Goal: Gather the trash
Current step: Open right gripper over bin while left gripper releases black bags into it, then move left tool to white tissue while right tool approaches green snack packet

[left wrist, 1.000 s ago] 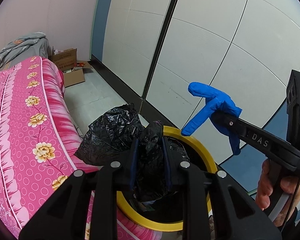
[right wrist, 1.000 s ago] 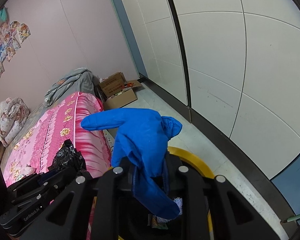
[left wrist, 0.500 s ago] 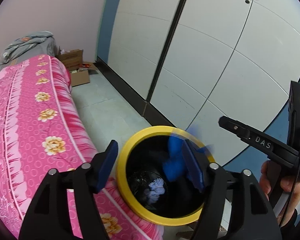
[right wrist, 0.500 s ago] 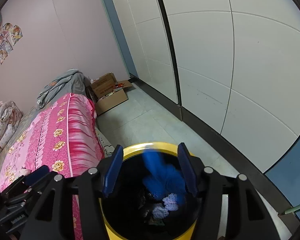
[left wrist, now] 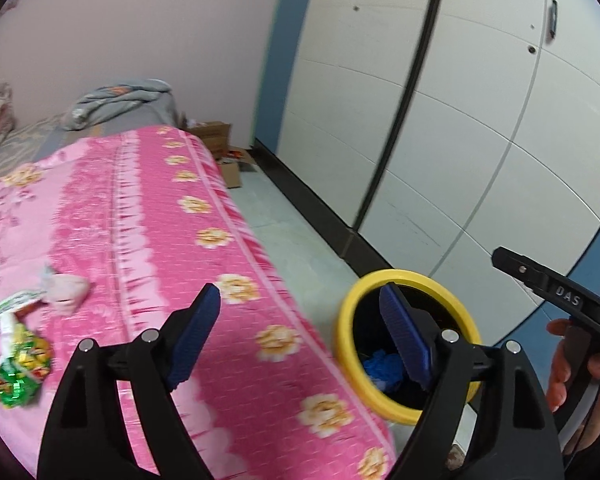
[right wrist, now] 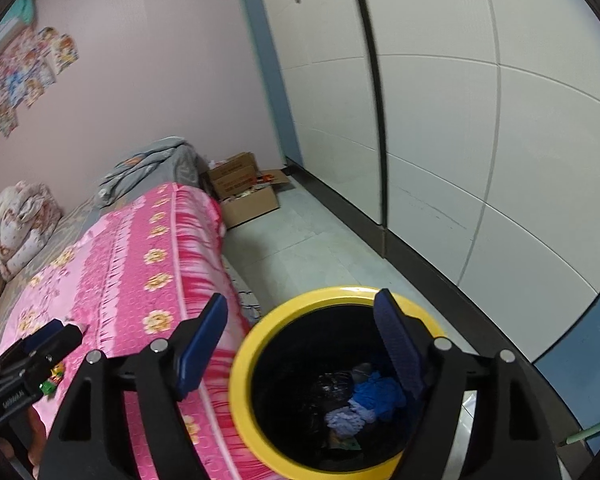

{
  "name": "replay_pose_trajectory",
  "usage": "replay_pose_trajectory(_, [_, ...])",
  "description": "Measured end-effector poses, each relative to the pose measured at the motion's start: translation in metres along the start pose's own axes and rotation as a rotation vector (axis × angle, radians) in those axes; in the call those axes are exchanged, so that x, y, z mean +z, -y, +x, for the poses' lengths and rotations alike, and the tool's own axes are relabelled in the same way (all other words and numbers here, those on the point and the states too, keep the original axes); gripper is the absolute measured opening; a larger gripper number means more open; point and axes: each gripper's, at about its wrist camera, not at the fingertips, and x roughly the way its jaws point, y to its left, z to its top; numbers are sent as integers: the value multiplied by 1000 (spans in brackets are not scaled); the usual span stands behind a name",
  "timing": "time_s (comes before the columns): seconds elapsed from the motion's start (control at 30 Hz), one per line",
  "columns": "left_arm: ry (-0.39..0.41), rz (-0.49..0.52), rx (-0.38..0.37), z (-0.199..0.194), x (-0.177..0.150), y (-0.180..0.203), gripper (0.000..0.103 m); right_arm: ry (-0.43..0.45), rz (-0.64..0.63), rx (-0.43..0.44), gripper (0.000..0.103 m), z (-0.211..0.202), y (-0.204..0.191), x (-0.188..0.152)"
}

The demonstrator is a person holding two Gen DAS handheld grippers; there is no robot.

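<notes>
Yellow-rimmed bin point(right wrist: 244, 364) holds the blue glove point(right wrist: 374, 394); my right hand-held gripper point(right wrist: 302, 344) and left hand-held gripper point(left wrist: 300, 332) are opening, both empty.

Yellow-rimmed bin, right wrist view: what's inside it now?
Inside the yellow-rimmed bin: a blue glove, a crumpled black plastic bag, a pale purple wad and a bit of green wrapper. Anything beneath them is hidden by the pile and dark liner.

The bin point(right wrist: 244, 364) stands on the floor point(right wrist: 300, 248) just beside the bed point(right wrist: 132, 264). A glove point(right wrist: 376, 396) lies in it. Wrappers point(left wrist: 16, 360) lie on the bed.
</notes>
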Motion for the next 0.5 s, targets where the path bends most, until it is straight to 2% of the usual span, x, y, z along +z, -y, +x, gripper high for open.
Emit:
replay_pose_trajectory(0.27, [43,-43,117,-39,-3,-64,81,-7,-111,94,77,-7,-60,-5])
replay_pose_trajectory(0.4, [57,-62,171,-57,-6,-96,81,12,-157,178,86,-14,-92,-9])
replay_pose_trajectory(0.5, [64,-72,224,-71,-9,-123,81,22,-211,241,89,-20,-119,-13])
